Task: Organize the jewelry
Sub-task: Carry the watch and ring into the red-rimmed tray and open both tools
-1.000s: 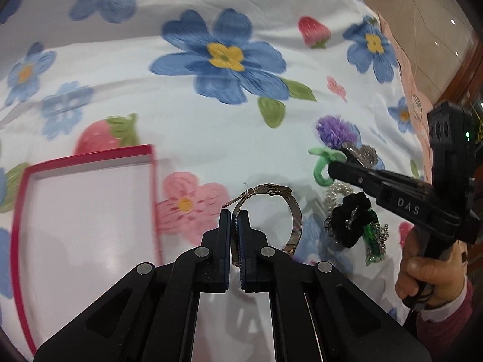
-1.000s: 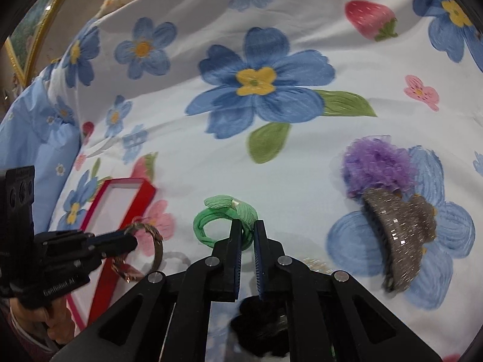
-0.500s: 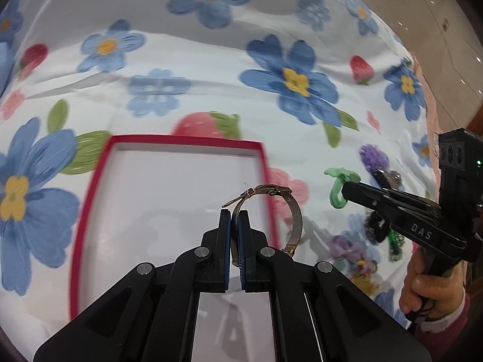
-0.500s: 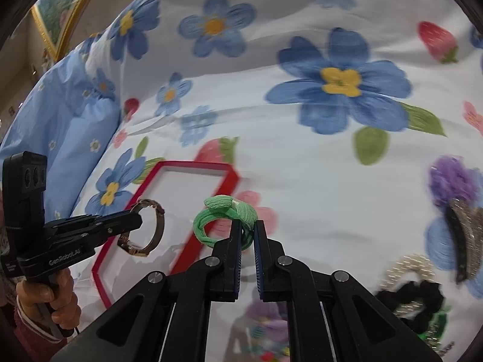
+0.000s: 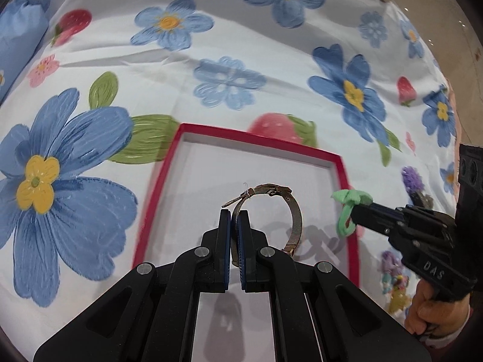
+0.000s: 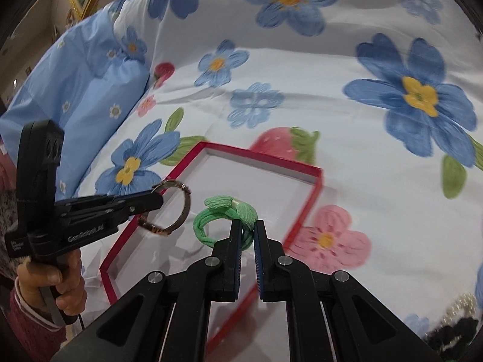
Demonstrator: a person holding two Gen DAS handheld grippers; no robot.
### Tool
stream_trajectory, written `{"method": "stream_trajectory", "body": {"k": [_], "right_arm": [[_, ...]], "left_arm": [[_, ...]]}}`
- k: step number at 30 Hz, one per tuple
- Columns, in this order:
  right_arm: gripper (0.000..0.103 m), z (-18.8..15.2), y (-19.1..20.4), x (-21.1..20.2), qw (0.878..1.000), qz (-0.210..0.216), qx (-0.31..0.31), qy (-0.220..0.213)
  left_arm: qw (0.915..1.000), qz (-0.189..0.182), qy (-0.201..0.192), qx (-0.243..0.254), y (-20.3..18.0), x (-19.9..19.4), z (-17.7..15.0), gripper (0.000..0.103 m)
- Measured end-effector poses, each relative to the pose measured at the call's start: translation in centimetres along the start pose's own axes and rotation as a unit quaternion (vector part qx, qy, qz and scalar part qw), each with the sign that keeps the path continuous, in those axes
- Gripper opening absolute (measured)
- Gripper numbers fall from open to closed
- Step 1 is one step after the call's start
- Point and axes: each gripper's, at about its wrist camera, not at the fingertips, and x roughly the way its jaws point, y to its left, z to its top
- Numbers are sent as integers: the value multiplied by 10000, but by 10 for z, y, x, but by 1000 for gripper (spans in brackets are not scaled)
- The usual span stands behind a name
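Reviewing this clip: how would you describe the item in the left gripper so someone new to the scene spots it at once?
Find the red-rimmed white tray on the floral bedsheet. Above its white floor, the left gripper pinches a metal mesh bracelet, a bronze-toned loop with a clasp on top. Unlike the soft green hair tie held by the right gripper near the tray's right edge, it is thin, rigid and metallic.

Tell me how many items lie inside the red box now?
0. The red box holds nothing; the metal bracelet and green hair tie hang above it in the grippers.
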Motion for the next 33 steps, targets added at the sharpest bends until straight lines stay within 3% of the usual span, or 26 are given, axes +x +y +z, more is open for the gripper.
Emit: {"method": "stream_trajectory", "body": {"k": [11, 23, 27, 29, 33], "right_arm": [[8, 8, 13, 58, 9969, -281, -414, 611], [16, 7, 15, 71, 9936, -376, -614, 871], [19, 7, 15, 64, 9948, -322, -529, 811], [32, 7, 16, 59, 9955, -304, -511, 744], [32, 6, 15, 39, 9973, -242, -438, 545]], "left_arm": [[9994, 187, 269, -100, 18, 41, 5, 4], [9988, 355, 352, -5, 16, 49, 2, 4], [9987, 464, 227, 14, 12, 39, 3, 30], [9985, 523, 159, 31, 11, 32, 2, 31], [9990, 448, -18, -78, 9, 13, -1, 31]]}}
